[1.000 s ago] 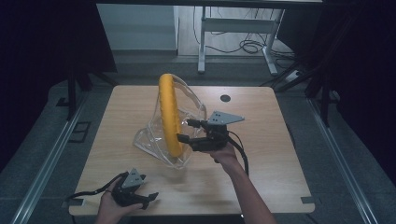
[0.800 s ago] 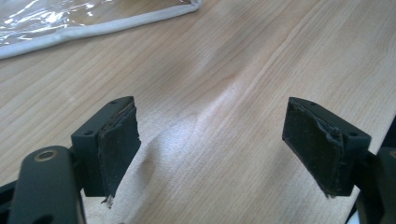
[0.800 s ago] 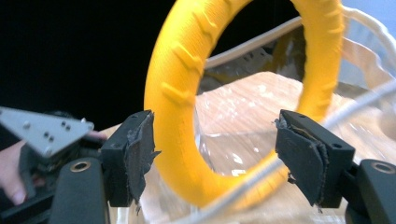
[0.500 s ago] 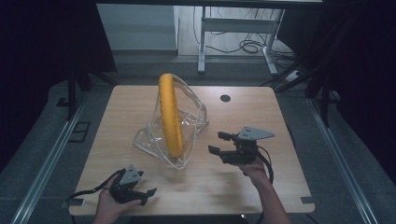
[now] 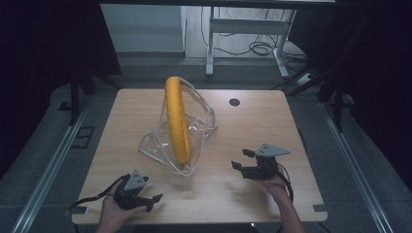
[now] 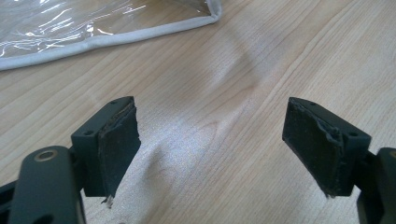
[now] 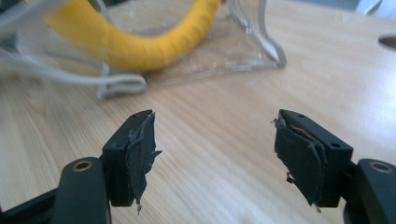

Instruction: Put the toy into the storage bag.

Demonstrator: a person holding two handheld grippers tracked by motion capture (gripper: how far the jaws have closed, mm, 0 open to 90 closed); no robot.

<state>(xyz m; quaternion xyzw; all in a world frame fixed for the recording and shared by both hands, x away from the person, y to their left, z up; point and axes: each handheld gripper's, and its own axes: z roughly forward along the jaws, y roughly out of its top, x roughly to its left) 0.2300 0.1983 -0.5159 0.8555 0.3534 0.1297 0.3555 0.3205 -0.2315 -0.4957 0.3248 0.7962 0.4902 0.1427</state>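
Observation:
A yellow padded ring (image 5: 176,119) stands on edge inside a clear plastic bag (image 5: 201,127) at the middle of the wooden table (image 5: 272,121). My right gripper (image 5: 240,158) is open and holds nothing, low over the table to the right of the bag, jaws pointing left toward it. In the right gripper view the open jaws (image 7: 215,149) frame bare wood, with the ring (image 7: 135,42) and bag (image 7: 247,37) beyond. My left gripper (image 5: 154,201) rests open near the front left edge. Its jaws (image 6: 212,144) are wide apart over wood, with the bag's white-trimmed edge (image 6: 93,39) ahead.
A dark round cable hole (image 5: 234,102) sits in the tabletop at the back right, seen too in the right gripper view (image 7: 387,42). Beyond the table stand a white desk frame (image 5: 210,43) and floor cables (image 5: 262,46). Metal rails (image 5: 43,170) run along both sides.
My right gripper has left the bag and ring, moving right, toward the front edge and lower. The bag and ring stay standing. The left gripper has not moved.

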